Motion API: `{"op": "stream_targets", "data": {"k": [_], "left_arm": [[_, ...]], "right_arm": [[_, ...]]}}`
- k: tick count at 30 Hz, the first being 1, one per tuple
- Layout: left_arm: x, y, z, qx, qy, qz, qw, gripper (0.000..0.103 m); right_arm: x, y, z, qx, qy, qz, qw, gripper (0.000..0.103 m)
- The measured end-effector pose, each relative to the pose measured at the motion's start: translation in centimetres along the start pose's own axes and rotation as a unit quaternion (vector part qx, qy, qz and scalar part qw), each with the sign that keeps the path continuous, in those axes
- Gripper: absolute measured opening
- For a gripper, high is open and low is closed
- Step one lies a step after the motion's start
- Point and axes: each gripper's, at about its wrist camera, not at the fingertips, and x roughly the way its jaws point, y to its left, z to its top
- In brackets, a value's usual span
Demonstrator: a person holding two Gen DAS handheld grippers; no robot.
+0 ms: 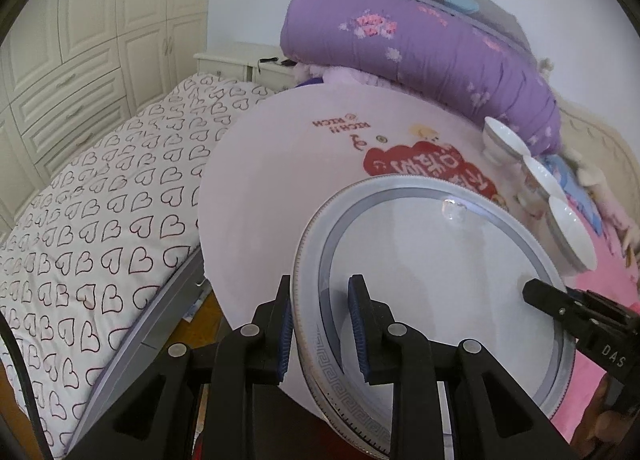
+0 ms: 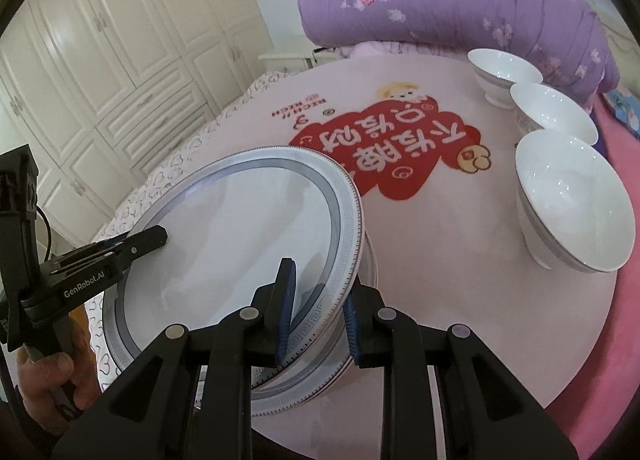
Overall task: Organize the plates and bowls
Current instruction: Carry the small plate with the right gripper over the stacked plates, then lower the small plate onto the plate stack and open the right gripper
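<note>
three empty bowls [image 2: 572, 200] in row; both grippers clamp plate [image 2: 240, 228].

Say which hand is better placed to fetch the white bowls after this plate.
Right. The three white ceramic bowls stand on the right tongs' side; the left tongs clamp the grey-rimmed round plate's far edge.
</note>
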Motion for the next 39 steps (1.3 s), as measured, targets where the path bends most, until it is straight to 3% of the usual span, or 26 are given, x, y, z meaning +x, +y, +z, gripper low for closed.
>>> {"op": "stream_targets", "data": {"k": [12,31,36,38,39], "left_arm": [[1.5,-0.4,-1.4,0.020,0.002,0.012,0.9997,0.024],[1.9,-0.1,-2.6,0.033,0.004,0.021,0.9992,0.023],[1.7,-0.4,-2.7,0.040,-0.003,0.025,0.9989,0.027],[1.6,-0.6,-2.7,0.043,-0.004,0.025,0.9987,0.029],[1.7,-0.7,-2.8,0.044,-0.004,0.025,0.9987,0.030]], "right_arm": [[1.0,0.1,-1.0,-0.012,0.021,-0.010,1.000,0.024],[0.8,0.6,-1.4,-0.038,0.016,-0.027,0.999,0.028],[0.6,0.7,-1.5,-0.040,0.010,-0.036,0.998,0.028],[0.4,0.7,-1.6,-0.040,0.005,-0.040,0.998,0.030],[0.3,0.6,-1.7,-0.039,0.003,-0.042,0.998,0.036]]}}
